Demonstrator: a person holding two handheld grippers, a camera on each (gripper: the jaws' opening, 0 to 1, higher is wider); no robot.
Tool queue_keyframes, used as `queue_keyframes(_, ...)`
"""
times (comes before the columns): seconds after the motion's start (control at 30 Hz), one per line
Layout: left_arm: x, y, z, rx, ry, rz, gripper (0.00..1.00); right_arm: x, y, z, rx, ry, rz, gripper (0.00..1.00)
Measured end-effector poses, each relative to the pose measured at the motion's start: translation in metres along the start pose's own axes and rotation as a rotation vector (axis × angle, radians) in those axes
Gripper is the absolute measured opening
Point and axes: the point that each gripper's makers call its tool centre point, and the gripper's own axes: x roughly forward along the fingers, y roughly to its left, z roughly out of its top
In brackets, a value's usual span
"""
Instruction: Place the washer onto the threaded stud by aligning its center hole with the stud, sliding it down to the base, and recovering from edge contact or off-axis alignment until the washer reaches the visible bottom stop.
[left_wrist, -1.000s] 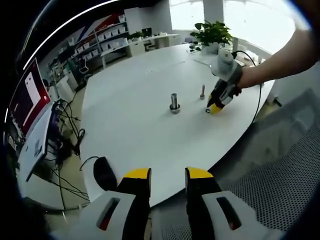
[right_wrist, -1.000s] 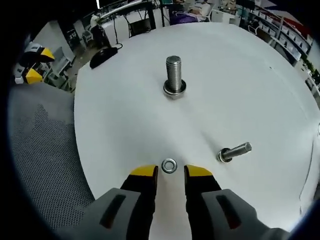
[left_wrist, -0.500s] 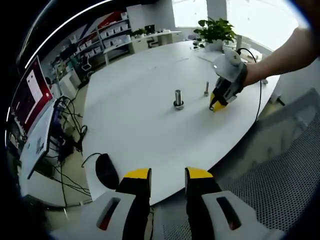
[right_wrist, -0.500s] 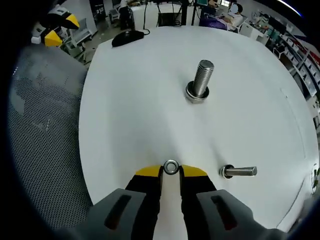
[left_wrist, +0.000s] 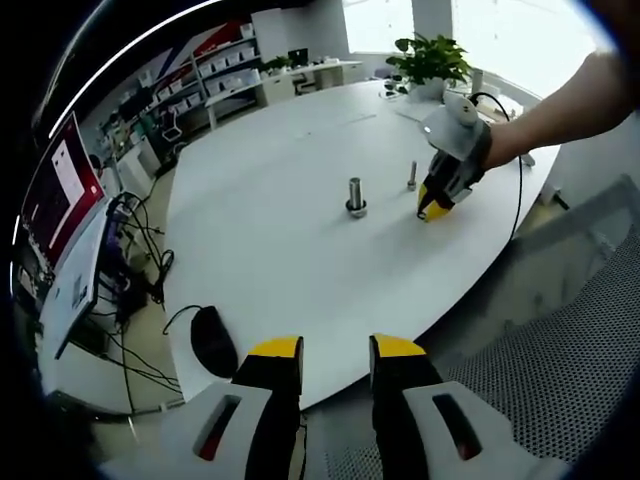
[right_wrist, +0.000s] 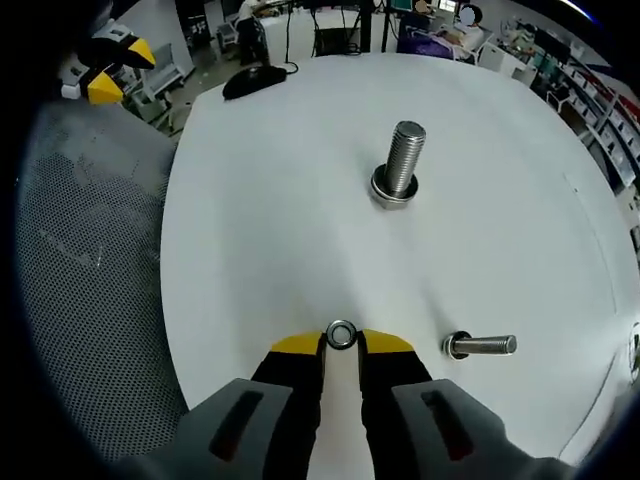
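Note:
In the right gripper view a small steel washer (right_wrist: 341, 334) is pinched between the yellow tips of my right gripper (right_wrist: 341, 343), just above the white table (right_wrist: 270, 200). Ahead of it stands the upright threaded stud (right_wrist: 402, 160) with a washer round its base. A smaller bolt (right_wrist: 482, 346) lies on its side to the right of the jaws. In the left gripper view my left gripper (left_wrist: 336, 350) is open and holds nothing, off the table's near edge. That view also has the right gripper (left_wrist: 432, 207) tip-down on the table, right of the stud (left_wrist: 355, 196) and the small bolt (left_wrist: 412, 177).
A black mouse (left_wrist: 213, 341) lies near the table edge by the left gripper. A mesh chair (right_wrist: 90, 290) stands left of the table in the right gripper view. A potted plant (left_wrist: 428, 62) sits at the far side. Desks, shelves and a monitor (left_wrist: 58, 190) lie beyond.
One second ago the right gripper's jaws stood apart with the washer flat on the table between them; they have since shut on it. The left gripper has stayed open.

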Motion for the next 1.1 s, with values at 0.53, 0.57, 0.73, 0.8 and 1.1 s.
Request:
queue_keyframes(0.53,-0.003,-0.008,0.008,0.015,-0.038,-0.035,0.24,0.002,0.0,0.003,0.024,0.075,-0.002,0.15)
queue_keyframes(0.57,-0.003,-0.009,0.008,0.009,-0.041,-0.039,0.24,0.002,0.0,0.004,0.03,0.079,-0.005,0.15)
queue_keyframes(0.73,-0.003,-0.011,0.009,0.0,-0.05,-0.06,0.23,0.003,0.0,0.005,0.068,0.114,-0.026,0.15)
queue_keyframes(0.8,-0.004,-0.014,0.011,-0.001,-0.058,-0.074,0.23,0.003,-0.001,0.005,0.089,0.118,-0.029,0.15)
queue_keyframes(1.1,-0.008,-0.021,0.019,-0.016,-0.105,-0.119,0.24,0.004,0.0,0.007,0.138,0.099,-0.069,0.13)
